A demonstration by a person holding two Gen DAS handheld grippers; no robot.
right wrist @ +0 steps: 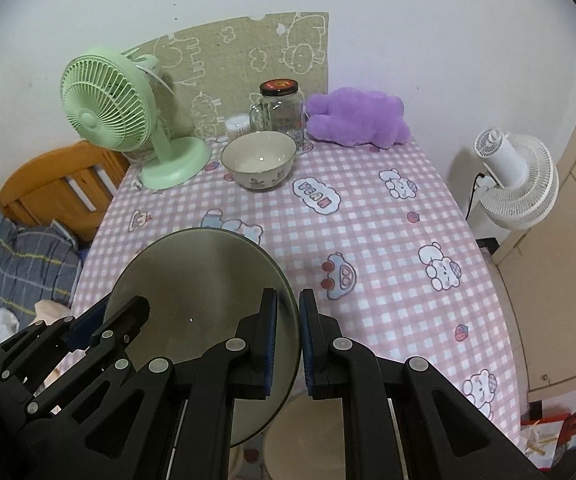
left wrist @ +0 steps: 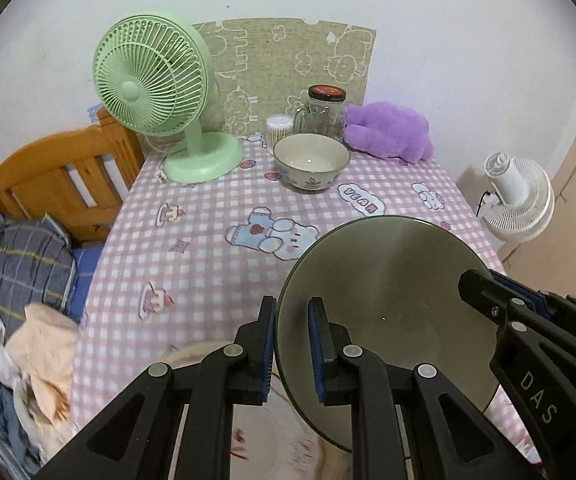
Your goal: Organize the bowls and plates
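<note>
I have a dark olive-grey plate (left wrist: 388,300) held up over the near part of the worktop (left wrist: 207,232), tilted so its smooth, glossy face fills the lower right of the left wrist view. It is round and plain, with a thin raised rim and a small highlight near its centre. My left gripper (left wrist: 292,344) straddles the plate's left rim, one blue-padded finger on each side, clamped on the edge. In the right wrist view the same plate (right wrist: 199,292) sits lower left of centre, and my right gripper (right wrist: 288,340) is closed on its right rim in the same way.

Further back, toward the upper middle of the frame, a cream bowl (left wrist: 311,166) with a dark rim line and small flower prints stands upright on the pink checked cloth. Just behind it are a glass jar (left wrist: 324,114) with a dark lid and a tub of cotton swabs (left wrist: 279,127). A green desk fan (left wrist: 155,92) stands to the bowl's left, and a purple plush toy (left wrist: 388,130) lies to its right.
</note>
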